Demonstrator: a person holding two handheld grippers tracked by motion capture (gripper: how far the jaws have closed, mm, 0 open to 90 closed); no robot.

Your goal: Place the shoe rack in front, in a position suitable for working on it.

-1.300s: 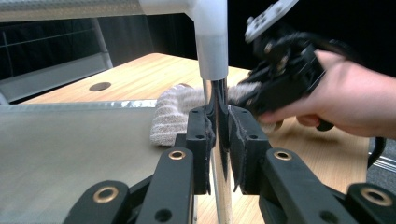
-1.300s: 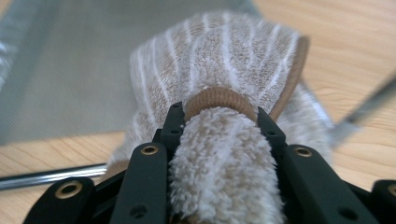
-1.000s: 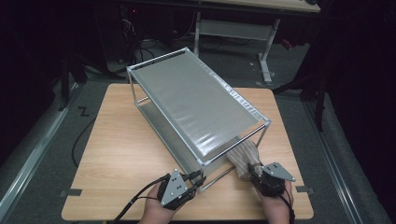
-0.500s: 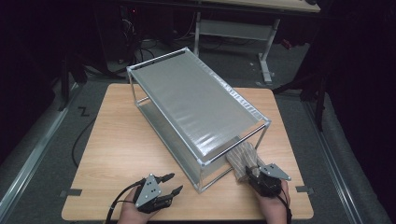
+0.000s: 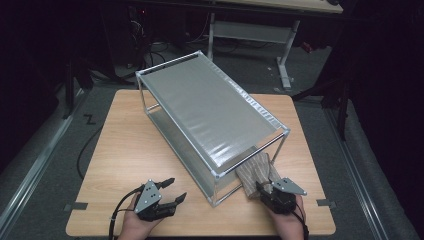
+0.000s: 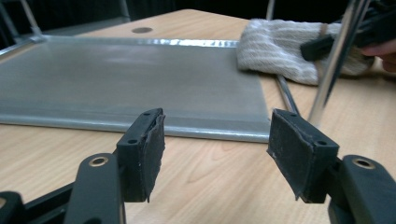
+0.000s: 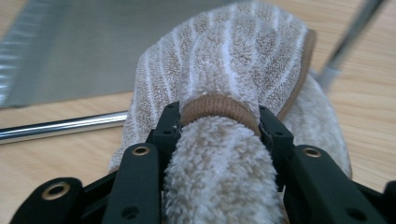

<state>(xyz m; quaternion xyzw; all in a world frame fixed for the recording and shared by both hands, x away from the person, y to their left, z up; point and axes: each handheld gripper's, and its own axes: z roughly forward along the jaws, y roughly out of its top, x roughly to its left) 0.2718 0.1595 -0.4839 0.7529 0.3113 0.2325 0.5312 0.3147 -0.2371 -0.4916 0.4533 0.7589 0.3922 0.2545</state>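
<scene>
Your right tool (image 5: 261, 189) pinches the rolled beige striped terry towel (image 5: 256, 172), whose long axis runs ahead of it under the silver two-tier metal rack (image 5: 210, 112) on the wooden tabletop (image 5: 120, 150), while your left tool (image 5: 172, 192), jaws just spread and empty, sits well apart.

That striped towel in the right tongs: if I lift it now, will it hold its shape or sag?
Likely sag: the towel is soft looped terry, bunched and drooping around the right tongs. Probably light, since one pinch gathers it. It may drag on the rack post beside it.
</scene>
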